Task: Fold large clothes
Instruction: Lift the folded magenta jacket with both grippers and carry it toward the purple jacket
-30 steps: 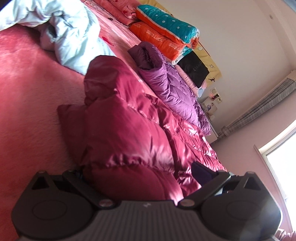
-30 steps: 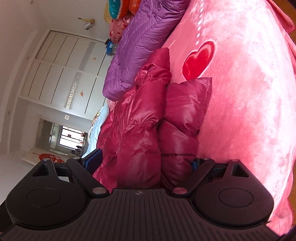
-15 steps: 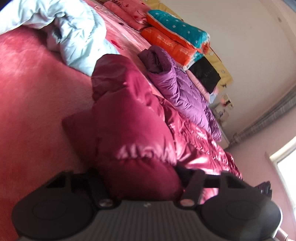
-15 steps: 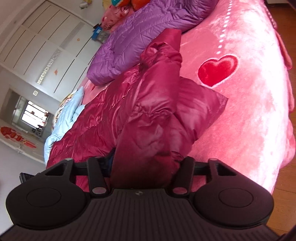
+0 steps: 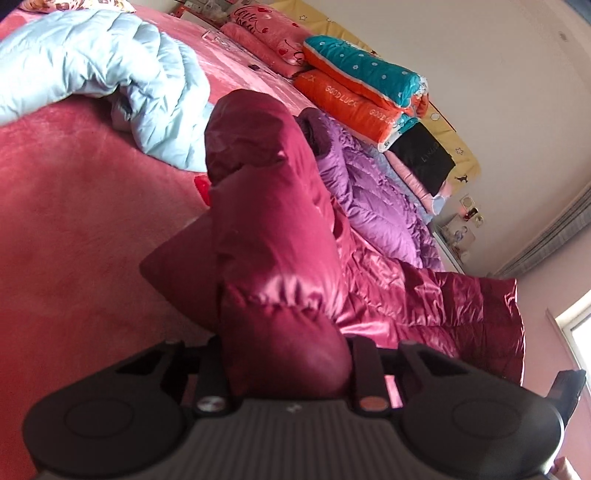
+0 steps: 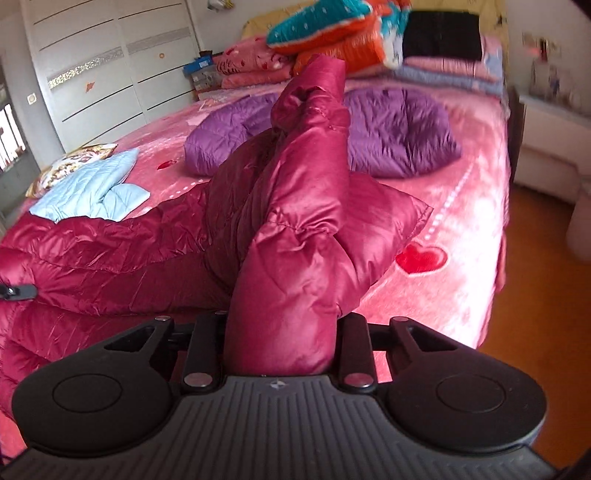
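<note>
Shiny crimson quilted down jacket (image 5: pixel 280 236) sprawls across the pink plush bedspread (image 6: pixel 476 206), filling frame centre | left gripper (image 5: pixel 286 363) jaws closing on one puffy sleeve cuff | right gripper (image 6: pixel 280 343) jaws closing on another cuff | purple puffer jacket (image 6: pixel 395 129) behind, upper centre.

- Your left gripper (image 5: pixel 286 363) has its fingertips buried behind the maroon down jacket (image 5: pixel 266 236), so the pad contact is out of sight.
- Your right gripper (image 6: pixel 280 345) likewise: the jacket's sleeve covers its tips.
- The stacked quilts (image 6: pixel 332 33) are smeared by blur in your right view.
- The light-blue jacket (image 5: pixel 92 74) runs off the left edge.
- Items on the nightstand (image 5: pixel 461 229) are too small to identify.
</note>
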A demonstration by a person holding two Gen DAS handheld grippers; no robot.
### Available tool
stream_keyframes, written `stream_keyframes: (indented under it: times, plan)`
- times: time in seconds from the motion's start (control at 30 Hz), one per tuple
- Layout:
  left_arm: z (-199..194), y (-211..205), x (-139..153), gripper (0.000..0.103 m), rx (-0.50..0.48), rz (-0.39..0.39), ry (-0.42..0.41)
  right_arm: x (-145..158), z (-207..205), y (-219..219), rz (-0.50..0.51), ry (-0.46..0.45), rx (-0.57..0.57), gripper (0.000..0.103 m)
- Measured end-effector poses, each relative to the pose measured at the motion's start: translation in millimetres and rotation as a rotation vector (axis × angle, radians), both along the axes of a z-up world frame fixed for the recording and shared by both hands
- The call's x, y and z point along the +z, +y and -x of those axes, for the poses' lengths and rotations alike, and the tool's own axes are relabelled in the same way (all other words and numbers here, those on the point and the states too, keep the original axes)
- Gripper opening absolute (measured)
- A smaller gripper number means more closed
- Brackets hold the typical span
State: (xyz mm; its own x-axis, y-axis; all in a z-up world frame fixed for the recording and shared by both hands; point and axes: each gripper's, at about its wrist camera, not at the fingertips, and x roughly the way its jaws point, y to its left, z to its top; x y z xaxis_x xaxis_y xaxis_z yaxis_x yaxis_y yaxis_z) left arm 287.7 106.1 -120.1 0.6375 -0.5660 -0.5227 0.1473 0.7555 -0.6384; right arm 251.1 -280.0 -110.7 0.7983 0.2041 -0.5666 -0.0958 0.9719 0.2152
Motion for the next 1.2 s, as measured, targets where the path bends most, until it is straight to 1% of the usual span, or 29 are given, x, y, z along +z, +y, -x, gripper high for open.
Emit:
stream_keyframes:
  times: [0.23,0.4,0.53,0.7,0.77,0.87,0.93,1.1,1.2]
  plan:
    - [31,-5,28,0.023,-0.01,0.015,-0.025,24,53,14,0.143,-0.133,-0.016,0.03]
    - [39,-13,53,0.022,-0.018,0.031,-0.058,37,83,11,0.196,-0.224,-0.05,0.029]
    - [34,-24,87,0.022,-0.038,0.039,-0.109,58,97,6,0.238,-0.296,-0.083,0.029]
    - [10,-44,138,0.022,-0.07,0.044,-0.179,93,93,-18,0.235,-0.361,-0.13,0.029]
    - [-6,-55,159,0.022,-0.084,0.042,-0.209,109,85,-31,0.226,-0.387,-0.151,0.028]
    - [-37,-75,189,0.022,-0.104,0.025,-0.256,136,69,-45,0.248,-0.444,-0.184,0.028]
    - [-61,-87,206,0.022,-0.107,0.021,-0.284,154,49,-57,0.247,-0.472,-0.199,0.028]
    - [-140,-122,235,0.022,-0.114,-0.02,-0.375,190,-22,-87,0.272,-0.553,-0.235,0.028]
    - [-192,-142,236,0.022,-0.106,-0.064,-0.45,198,-78,-103,0.255,-0.584,-0.263,0.028]
